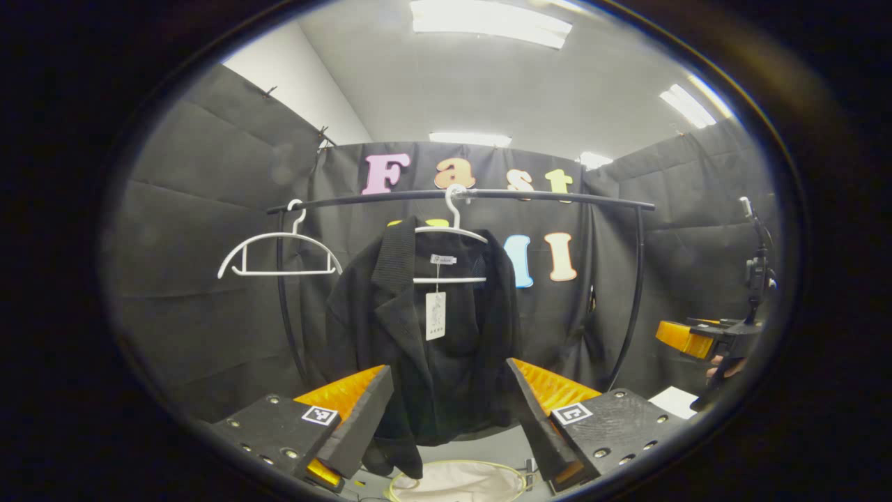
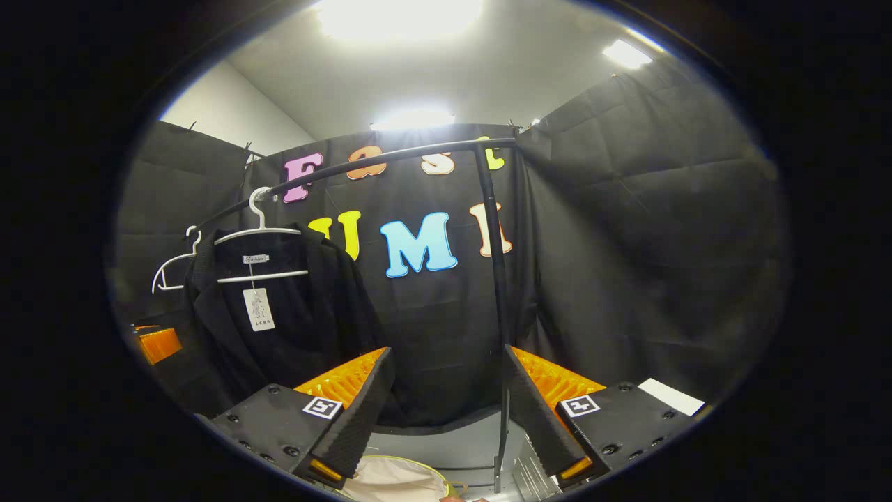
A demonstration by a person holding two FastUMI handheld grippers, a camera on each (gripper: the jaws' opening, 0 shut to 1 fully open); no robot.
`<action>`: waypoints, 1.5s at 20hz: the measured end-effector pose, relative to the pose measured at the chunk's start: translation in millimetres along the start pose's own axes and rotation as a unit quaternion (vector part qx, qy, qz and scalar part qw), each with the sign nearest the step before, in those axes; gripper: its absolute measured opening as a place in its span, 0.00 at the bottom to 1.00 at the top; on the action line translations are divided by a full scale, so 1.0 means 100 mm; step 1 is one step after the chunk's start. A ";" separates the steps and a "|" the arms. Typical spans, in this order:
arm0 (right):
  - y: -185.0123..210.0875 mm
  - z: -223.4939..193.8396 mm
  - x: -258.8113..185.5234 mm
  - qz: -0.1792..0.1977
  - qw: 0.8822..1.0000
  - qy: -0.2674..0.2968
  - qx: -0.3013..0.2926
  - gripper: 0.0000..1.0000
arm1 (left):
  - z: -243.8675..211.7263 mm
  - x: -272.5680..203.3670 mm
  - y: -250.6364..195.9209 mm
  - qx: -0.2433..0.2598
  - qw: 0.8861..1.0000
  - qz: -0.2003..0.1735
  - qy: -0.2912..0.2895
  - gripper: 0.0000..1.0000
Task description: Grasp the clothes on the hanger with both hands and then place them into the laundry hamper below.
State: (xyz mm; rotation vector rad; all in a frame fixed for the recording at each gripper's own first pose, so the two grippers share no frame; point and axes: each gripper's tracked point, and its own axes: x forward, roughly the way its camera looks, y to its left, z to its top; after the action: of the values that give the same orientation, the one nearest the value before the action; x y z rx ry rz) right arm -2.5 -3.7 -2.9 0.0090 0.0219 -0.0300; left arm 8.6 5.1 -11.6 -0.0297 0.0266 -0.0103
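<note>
A black jacket (image 1: 425, 348) with a white tag hangs on a white hanger (image 1: 451, 233) from the black rail (image 1: 488, 195). My left gripper (image 1: 449, 408) faces it, open, its fingers a little in front of the jacket's lower half with nothing between them. Below lies the cream laundry hamper (image 1: 456, 482). In the right gripper view the jacket (image 2: 279, 328) hangs to the left, and my right gripper (image 2: 449, 408) is open, pointing at the wall to the right of the jacket beside the rack's upright post (image 2: 496, 300). The hamper (image 2: 394, 481) shows at the bottom. The right gripper (image 1: 704, 340) appears far right, held by a hand.
An empty white hanger (image 1: 279, 251) hangs at the rail's left end. The rack's curved legs (image 1: 631, 307) stand on both sides. Black cloth walls close the booth on three sides. A white sheet (image 1: 672, 401) lies on the floor at right.
</note>
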 end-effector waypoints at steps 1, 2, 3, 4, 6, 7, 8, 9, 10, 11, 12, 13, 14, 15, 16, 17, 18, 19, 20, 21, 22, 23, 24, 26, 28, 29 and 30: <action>0.00 -0.01 0.00 -0.001 1.000 0.002 0.000 0.98 | -0.01 0.03 0.01 -0.002 1.000 0.000 0.000 0.94; 0.00 -0.01 0.01 -0.004 1.000 0.005 0.000 0.98 | -0.02 0.06 0.01 -0.004 1.000 0.001 0.001 0.94; 0.01 -0.03 0.01 -0.004 1.000 0.007 -0.001 0.98 | -0.04 0.08 0.02 -0.006 1.000 -0.001 0.002 0.94; 0.01 -0.03 0.02 -0.007 1.000 0.009 0.000 0.98 | -0.06 0.12 0.03 -0.008 1.000 -0.002 0.003 0.94; 0.04 -0.05 0.04 -0.009 1.000 0.017 0.001 0.98 | -0.10 0.18 0.06 -0.009 1.000 -0.005 0.007 0.94; 0.06 -0.04 0.05 -0.010 1.000 0.020 0.002 0.98 | -0.12 0.21 0.05 -0.009 1.000 -0.008 0.010 0.94; 0.07 -0.03 0.05 -0.010 1.000 0.022 0.003 0.98 | -0.15 0.23 0.07 -0.011 1.000 -0.010 0.013 0.94; 0.09 -0.03 0.05 -0.009 1.000 0.023 0.002 0.98 | -0.16 0.24 0.07 -0.015 1.000 -0.011 0.015 0.94; 0.11 -0.02 0.06 -0.009 1.000 0.023 0.000 0.98 | -0.17 0.25 0.07 -0.020 1.000 -0.014 0.017 0.94; 0.13 0.01 0.06 -0.008 1.000 0.023 -0.001 0.98 | -0.17 0.26 0.07 -0.025 0.999 -0.016 0.018 0.94; 0.16 0.02 0.07 -0.007 1.000 0.024 -0.002 0.98 | -0.17 0.26 0.08 -0.029 0.999 -0.016 0.019 0.94; 0.20 0.03 0.09 -0.004 1.000 0.026 -0.001 0.98 | -0.16 0.26 0.10 -0.031 0.999 -0.014 0.020 0.94; 0.25 0.04 0.11 -0.001 1.000 0.028 -0.001 0.98 | -0.15 0.26 0.14 -0.031 0.999 -0.010 0.021 0.94; 0.30 0.05 0.14 0.003 1.000 0.030 0.000 0.98 | -0.12 0.25 0.17 -0.030 0.999 -0.007 0.020 0.94; 0.37 0.09 0.18 0.009 1.000 0.028 0.001 0.98 | -0.10 0.26 0.19 -0.029 0.999 -0.005 0.018 0.94; 0.42 0.12 0.21 0.014 1.000 0.026 0.002 0.97 | -0.09 0.28 0.22 -0.028 0.999 -0.003 0.017 0.94; 0.49 0.16 0.25 0.022 0.999 0.023 0.003 0.98 | -0.08 0.29 0.24 -0.027 0.999 0.001 0.017 0.94; 0.55 0.18 0.30 0.029 0.999 0.021 0.005 0.98 | -0.06 0.31 0.27 -0.026 0.999 0.007 0.017 0.94; 0.63 0.20 0.36 0.038 0.999 0.020 0.007 0.98 | -0.04 0.33 0.30 -0.026 0.999 0.016 0.016 0.94; 0.71 0.21 0.42 0.049 0.999 0.020 0.008 0.98 | 0.01 0.34 0.34 -0.028 0.999 0.024 0.014 0.94; 0.79 0.23 0.50 0.060 0.998 0.019 0.010 0.97 | 0.04 0.37 0.36 -0.030 0.999 0.030 0.011 0.94; 0.87 0.24 0.58 0.071 0.997 0.018 0.012 0.97 | 0.09 0.40 0.38 -0.031 0.999 0.037 0.010 0.94; 0.95 0.26 0.67 0.082 0.996 0.016 0.015 0.98 | 0.11 0.42 0.43 -0.030 0.998 0.048 0.009 0.94; 1.13 0.28 0.87 0.108 0.994 0.014 0.024 0.98 | 0.20 0.48 0.50 -0.025 0.997 0.071 0.004 0.94; 1.30 0.27 1.08 0.135 0.990 0.019 0.028 0.98 | 0.29 0.59 0.55 -0.022 0.995 0.093 -0.001 0.94; 1.37 0.27 1.19 0.146 0.989 0.021 0.027 0.93 | 0.33 0.65 0.56 -0.022 0.994 0.103 -0.004 0.94; 1.43 0.28 1.30 0.155 0.987 0.022 0.025 0.98 | 0.36 0.73 0.55 -0.022 0.994 0.110 -0.006 0.94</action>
State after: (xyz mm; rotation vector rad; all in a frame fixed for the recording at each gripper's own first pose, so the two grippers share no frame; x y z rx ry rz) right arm 131.9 135.5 23.1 0.0642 0.0632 0.2803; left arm 82.8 60.4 20.6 -0.0714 0.0172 0.2109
